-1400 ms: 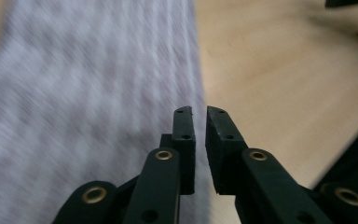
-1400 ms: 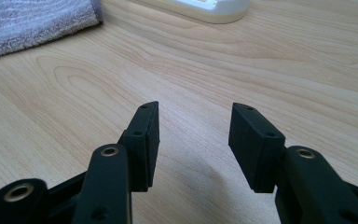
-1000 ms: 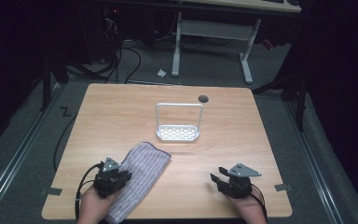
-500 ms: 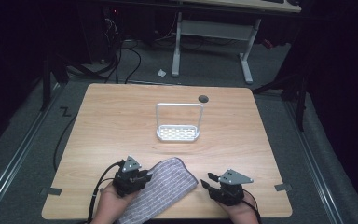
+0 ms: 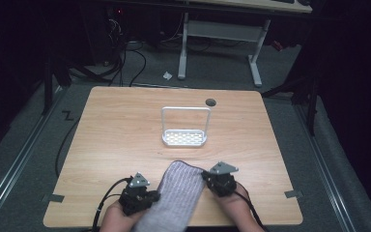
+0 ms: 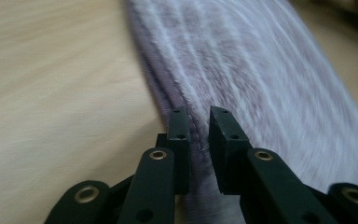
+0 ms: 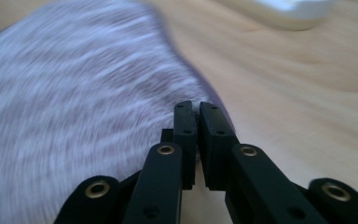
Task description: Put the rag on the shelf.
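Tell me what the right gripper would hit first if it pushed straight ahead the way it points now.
Nothing new: the right gripper is already clamped on the towel's edge. Beyond that lies bare table, possibly then the white rack; depth is unclear.

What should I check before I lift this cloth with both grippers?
1. Left gripper on the cloth's edge: ok, the jaws straddle the hem with a narrow gap between them.
2. Right gripper grip: ok, shut on the opposite edge.
3. Cloth flat between the grippers: cannot tell; its near end runs off the table edge.
4. White rack apart from the cloth: ok, bare table lies between them.
5. Cables clear of the cloth: ok, they trail behind the hands.
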`<state>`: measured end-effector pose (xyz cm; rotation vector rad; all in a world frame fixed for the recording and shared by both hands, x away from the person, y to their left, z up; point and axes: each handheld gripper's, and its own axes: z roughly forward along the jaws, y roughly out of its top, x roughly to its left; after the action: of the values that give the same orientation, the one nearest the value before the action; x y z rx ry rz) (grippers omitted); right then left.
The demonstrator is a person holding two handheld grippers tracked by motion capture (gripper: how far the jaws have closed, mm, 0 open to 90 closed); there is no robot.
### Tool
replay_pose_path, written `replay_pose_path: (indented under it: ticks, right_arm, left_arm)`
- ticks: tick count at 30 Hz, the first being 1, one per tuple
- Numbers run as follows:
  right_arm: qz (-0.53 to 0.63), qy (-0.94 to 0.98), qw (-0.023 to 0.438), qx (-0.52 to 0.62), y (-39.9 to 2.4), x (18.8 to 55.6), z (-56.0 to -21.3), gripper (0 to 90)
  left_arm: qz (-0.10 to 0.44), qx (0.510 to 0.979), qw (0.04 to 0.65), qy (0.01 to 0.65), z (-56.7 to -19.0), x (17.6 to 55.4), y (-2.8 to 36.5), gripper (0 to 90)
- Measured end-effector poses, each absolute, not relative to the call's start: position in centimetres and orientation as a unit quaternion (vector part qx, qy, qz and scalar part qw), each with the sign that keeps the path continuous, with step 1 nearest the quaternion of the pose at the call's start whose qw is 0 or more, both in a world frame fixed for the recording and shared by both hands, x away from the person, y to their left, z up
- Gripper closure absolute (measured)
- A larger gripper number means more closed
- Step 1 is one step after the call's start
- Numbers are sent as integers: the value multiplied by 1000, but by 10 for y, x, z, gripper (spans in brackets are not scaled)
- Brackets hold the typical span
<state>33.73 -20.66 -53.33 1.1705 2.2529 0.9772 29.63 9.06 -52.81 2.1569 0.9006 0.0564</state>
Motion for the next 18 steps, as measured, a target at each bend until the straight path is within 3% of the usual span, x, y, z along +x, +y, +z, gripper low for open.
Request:
replay_pose_path:
  ticks: [7, 9, 11, 14, 18]
  right_arm:
    - [389, 805, 185, 409, -198, 317, -517, 590]
    - [377, 810, 194, 405, -193, 310, -522, 563]
    - [360, 812, 208, 410, -193, 309, -527, 612]
    - [362, 812, 194, 415, -198, 311, -538, 824]
    - [356, 814, 206, 409, -205, 310, -531, 858]
  left_arm:
    - [76, 836, 422, 342, -522, 323, 60, 758]
    - [81, 838, 422, 337, -528, 331, 50, 758]
    - [70, 846, 411, 334, -533, 332, 44, 757]
    - [65, 846, 413, 331, -536, 327, 40, 748]
    - [47, 844, 417, 333, -536, 317, 35, 746]
